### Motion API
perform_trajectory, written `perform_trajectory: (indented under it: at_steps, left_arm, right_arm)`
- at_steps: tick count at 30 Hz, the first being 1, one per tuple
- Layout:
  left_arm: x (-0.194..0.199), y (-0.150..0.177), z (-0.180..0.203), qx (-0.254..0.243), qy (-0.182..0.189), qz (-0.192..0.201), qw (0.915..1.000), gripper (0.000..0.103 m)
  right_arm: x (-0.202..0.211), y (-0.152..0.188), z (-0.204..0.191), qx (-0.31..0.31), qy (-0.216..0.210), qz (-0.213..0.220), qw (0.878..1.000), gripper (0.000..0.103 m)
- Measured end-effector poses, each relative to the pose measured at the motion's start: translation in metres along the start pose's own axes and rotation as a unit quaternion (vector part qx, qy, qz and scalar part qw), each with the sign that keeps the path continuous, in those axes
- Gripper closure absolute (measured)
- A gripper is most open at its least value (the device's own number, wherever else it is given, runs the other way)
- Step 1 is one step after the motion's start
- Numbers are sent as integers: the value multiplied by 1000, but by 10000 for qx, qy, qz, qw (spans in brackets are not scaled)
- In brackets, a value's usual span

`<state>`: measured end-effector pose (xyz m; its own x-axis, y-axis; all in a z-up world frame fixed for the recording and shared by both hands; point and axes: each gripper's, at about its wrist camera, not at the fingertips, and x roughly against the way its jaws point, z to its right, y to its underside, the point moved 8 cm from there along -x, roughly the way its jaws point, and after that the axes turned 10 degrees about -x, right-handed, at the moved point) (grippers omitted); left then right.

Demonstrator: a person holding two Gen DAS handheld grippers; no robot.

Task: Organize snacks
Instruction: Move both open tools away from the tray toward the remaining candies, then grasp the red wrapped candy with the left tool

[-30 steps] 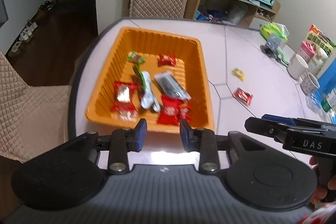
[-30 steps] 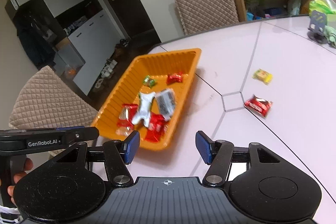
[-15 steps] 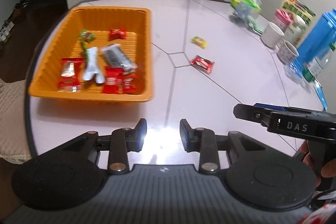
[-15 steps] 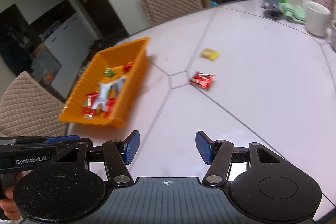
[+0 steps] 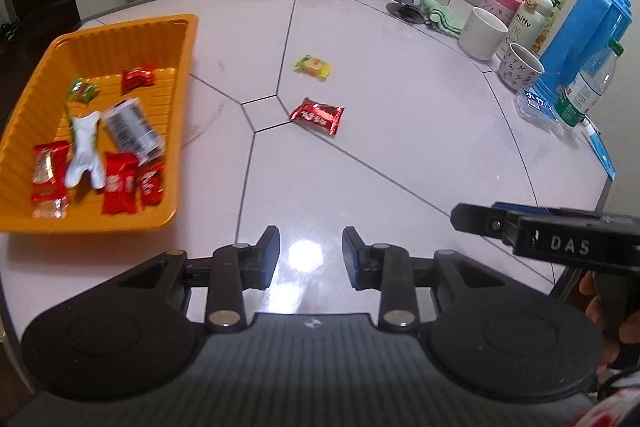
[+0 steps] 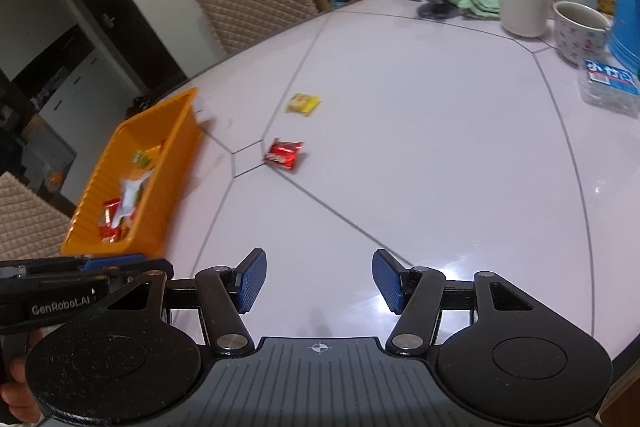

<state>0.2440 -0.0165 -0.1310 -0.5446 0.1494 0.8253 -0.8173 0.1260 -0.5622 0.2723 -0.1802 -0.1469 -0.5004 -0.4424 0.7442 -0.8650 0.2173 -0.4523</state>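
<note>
An orange tray (image 5: 188,27) sits at the table's left side and holds several wrapped snacks: red packets, a white one, a silver-black one and a small green one. Two snacks lie loose on the white table right of the tray: a red packet (image 5: 317,115) and, beyond it, a yellow packet (image 5: 314,66). My left gripper (image 5: 311,239) hovers over bare table nearer than the red packet, jaws slightly apart and empty. In the right wrist view the tray (image 6: 176,147), red packet (image 6: 284,154) and yellow packet (image 6: 303,103) lie ahead of my right gripper (image 6: 319,267), which is open and empty.
Along the table's right edge stand two mugs (image 5: 482,33), a pink cup, a white flask, a blue thermos (image 5: 588,27), a water bottle, a snack box, a phone stand and a tissue pack. A quilted chair (image 6: 252,7) and a shelf stand behind the table.
Both grippers have swung right, away from above the tray and toward the table's middle. The tray now sits at the left of both views. Jaw widths look the same.
</note>
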Motion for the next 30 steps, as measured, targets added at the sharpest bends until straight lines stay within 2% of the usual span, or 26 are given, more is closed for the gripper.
perform_trajectory:
  at_steps: [7,14,18,24,30]
  left_arm:
    - [-33,-22,9,65,47,-63,9999,73]
    - [-70,-49,10,114,-139,-106,9998,72]
    - [-91,-62,10,259,-108,-133,9995,72]
    - [-119,-78,10,459,-69,-160,9988,60]
    - [-142,-88,6,688,-72,-235,9973,55]
  right_arm:
    - [-6,-16,23,-228,114,37,9997,44]
    - [-18,-38,41,-381,235,117,9989,44]
    - [-27,-50,49,-476,278,139,9984,44]
    - [-39,-64,59,-608,330,151,9975,44]
    - [-49,-76,69,-727,391,152,9965,44]
